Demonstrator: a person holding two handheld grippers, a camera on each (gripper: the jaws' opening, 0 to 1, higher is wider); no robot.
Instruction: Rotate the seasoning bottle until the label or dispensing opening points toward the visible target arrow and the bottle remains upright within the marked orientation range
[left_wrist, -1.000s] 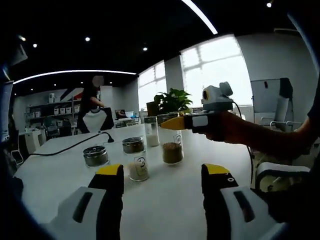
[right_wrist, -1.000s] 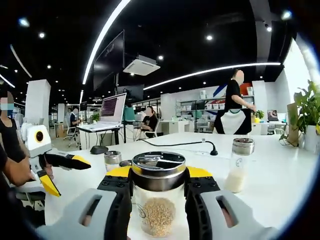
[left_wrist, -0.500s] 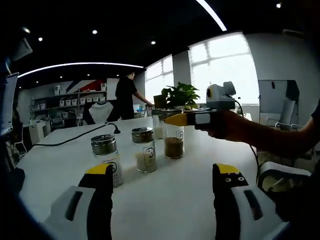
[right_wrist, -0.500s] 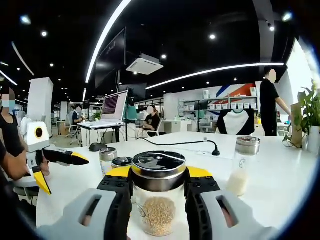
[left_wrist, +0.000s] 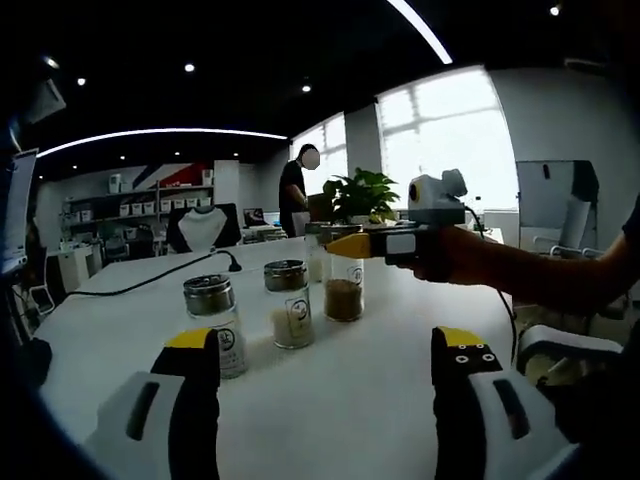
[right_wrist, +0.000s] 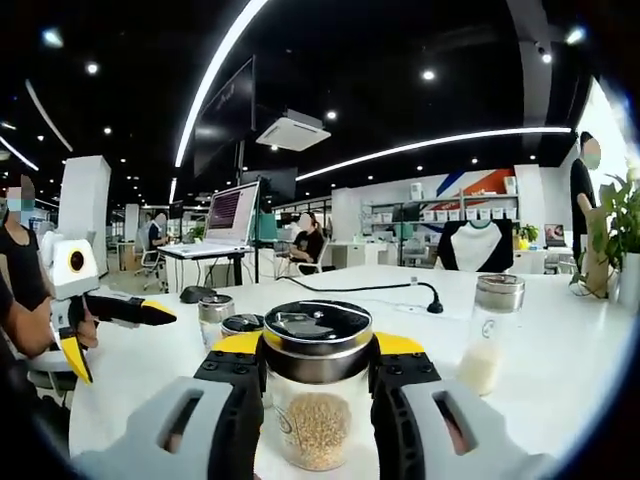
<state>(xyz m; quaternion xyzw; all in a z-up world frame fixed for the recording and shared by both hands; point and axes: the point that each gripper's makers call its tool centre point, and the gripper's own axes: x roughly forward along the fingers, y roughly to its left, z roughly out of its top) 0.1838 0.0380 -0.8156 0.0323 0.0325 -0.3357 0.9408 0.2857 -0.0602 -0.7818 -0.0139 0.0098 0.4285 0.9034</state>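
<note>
In the right gripper view, my right gripper (right_wrist: 318, 372) stood clamped on the seasoning bottle (right_wrist: 317, 398), a clear glass jar with a dark metal lid and tan grains inside, upright between the two yellow-tipped jaws above the white table (right_wrist: 560, 370). A second jar holding white powder (right_wrist: 487, 334) stood to its right on the table, and two smaller jars (right_wrist: 222, 318) stood just behind its left shoulder.

In the left gripper view, my left gripper (left_wrist: 325, 350) hung with its jaws spread wide and nothing between them, above the table (left_wrist: 340, 400). Ahead of it stood a jar with a steel lid (left_wrist: 213, 322), a jar of pale grains (left_wrist: 288, 303) beside it, and further back the brown-filled bottle (left_wrist: 343, 285) clasped by my other gripper (left_wrist: 362, 243).

A black cable (right_wrist: 372, 288) lay across the far side of the table. A potted plant (left_wrist: 363, 195) stood by the window (left_wrist: 440, 140).
</note>
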